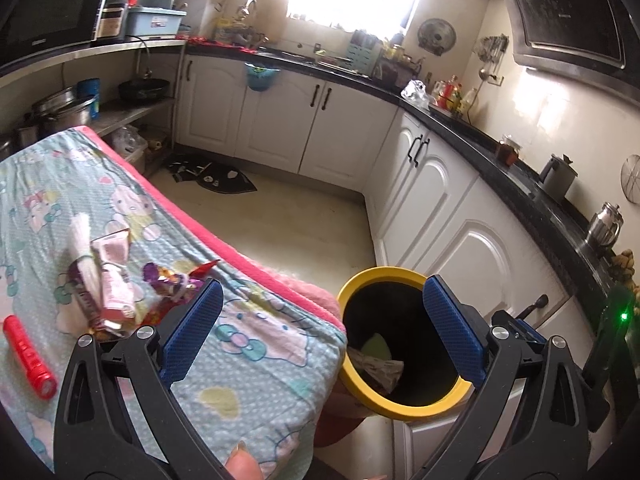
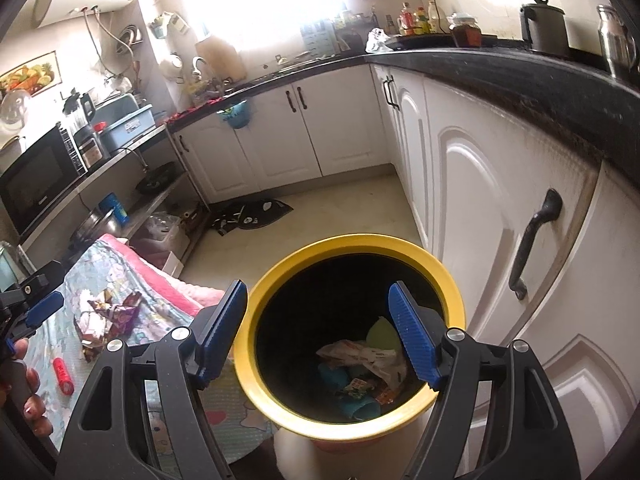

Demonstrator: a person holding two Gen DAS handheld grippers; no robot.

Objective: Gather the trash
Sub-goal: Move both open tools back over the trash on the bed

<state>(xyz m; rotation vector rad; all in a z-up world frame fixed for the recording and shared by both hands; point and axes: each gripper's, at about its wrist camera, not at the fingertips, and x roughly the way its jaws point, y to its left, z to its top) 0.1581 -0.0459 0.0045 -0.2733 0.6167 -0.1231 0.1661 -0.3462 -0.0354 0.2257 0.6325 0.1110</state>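
Note:
A yellow-rimmed black trash bin (image 2: 256, 380) stands beside the table; its rim (image 1: 400, 270) also shows in the left wrist view. Crumpled wrappers (image 2: 360, 354) lie at its bottom. My right gripper (image 2: 316, 286) hangs open over the bin mouth with nothing between its fingers. My left gripper (image 1: 322, 284) is open wide and empty, spanning the table corner and the bin. On the cartoon-print cloth (image 1: 248, 336) lie a purple candy wrapper (image 1: 172, 280), a pink carton (image 1: 114, 276) and a red cylinder (image 1: 30, 356). One blue finger of the left gripper (image 2: 44, 306) shows above the wrappers (image 2: 108, 312).
White cabinets (image 2: 480, 220) under a black countertop (image 1: 500, 160) run close along the right of the bin. A dark mat (image 1: 216, 174) lies on the pale floor. Shelves with a microwave (image 1: 48, 12) and pots stand behind the table. A hand (image 2: 28, 396) grips the left tool.

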